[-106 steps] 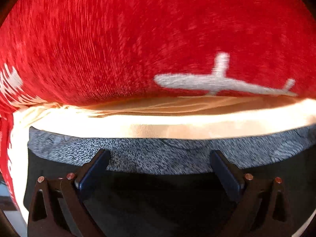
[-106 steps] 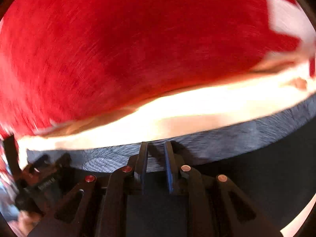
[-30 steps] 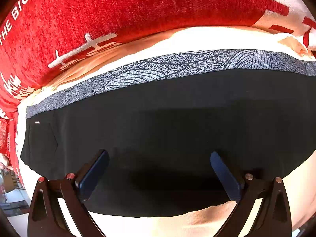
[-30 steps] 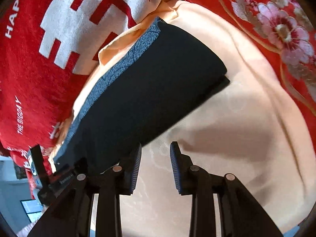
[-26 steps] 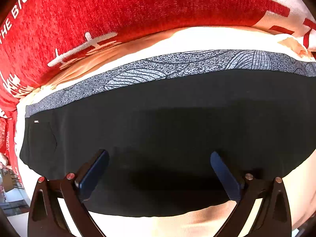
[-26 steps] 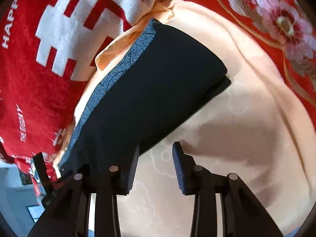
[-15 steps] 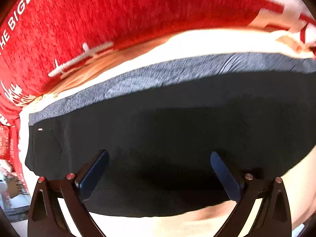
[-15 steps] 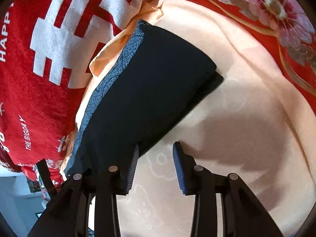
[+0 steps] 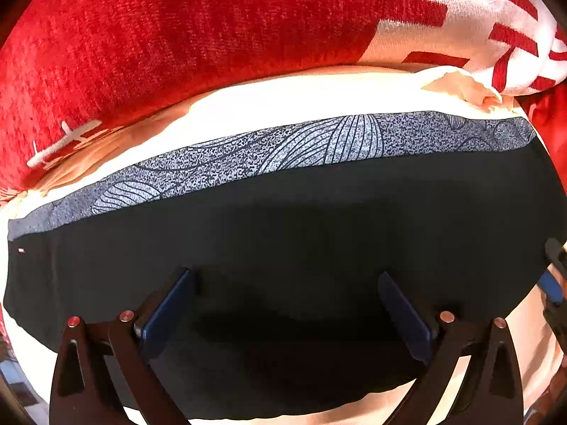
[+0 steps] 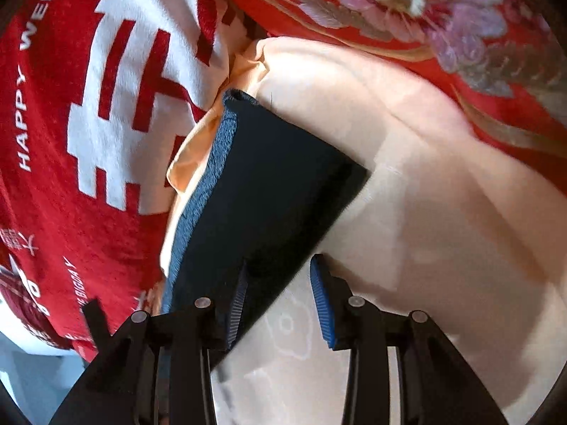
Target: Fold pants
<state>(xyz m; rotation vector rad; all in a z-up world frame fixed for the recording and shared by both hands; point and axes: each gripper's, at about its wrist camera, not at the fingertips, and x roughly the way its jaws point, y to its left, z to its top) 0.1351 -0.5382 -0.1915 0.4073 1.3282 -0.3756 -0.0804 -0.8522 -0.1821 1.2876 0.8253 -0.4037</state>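
**Folded pants lying on the cream sheet, both grippers released**

The red blanket (image 9: 184, 42) is filling the far side of my left view, and its white block pattern (image 10: 117, 106) and lettering are showing on the left of my right view. A second red cloth with pink flowers (image 10: 443, 10) is running along the top right of that view.

The cream sheet (image 10: 443, 248) is lying between these red covers and is carrying the work item. A faint flower outline is showing in the sheet just ahead of my right fingers.

The pants (image 9: 283, 233) are lying flat on the cream sheet as a folded dark rectangle. The grey patterned waistband (image 9: 319, 145) is forming the far long edge, next to the red blanket. In my right view the pants (image 10: 269, 184) are running diagonally from the bottom left towards the centre, with the waistband on the left side and a square folded end pointing right.

I am holding my left gripper (image 9: 283, 301) pointing steeply down over the near part of the pants. Its jaws are standing wide apart and are gripping nothing.

I am holding my right gripper (image 10: 278, 283) at the near long edge of the pants. Its jaws are parted by a narrow gap, with the edge of the pants and the sheet showing between them. The pads are not pressing on the cloth.
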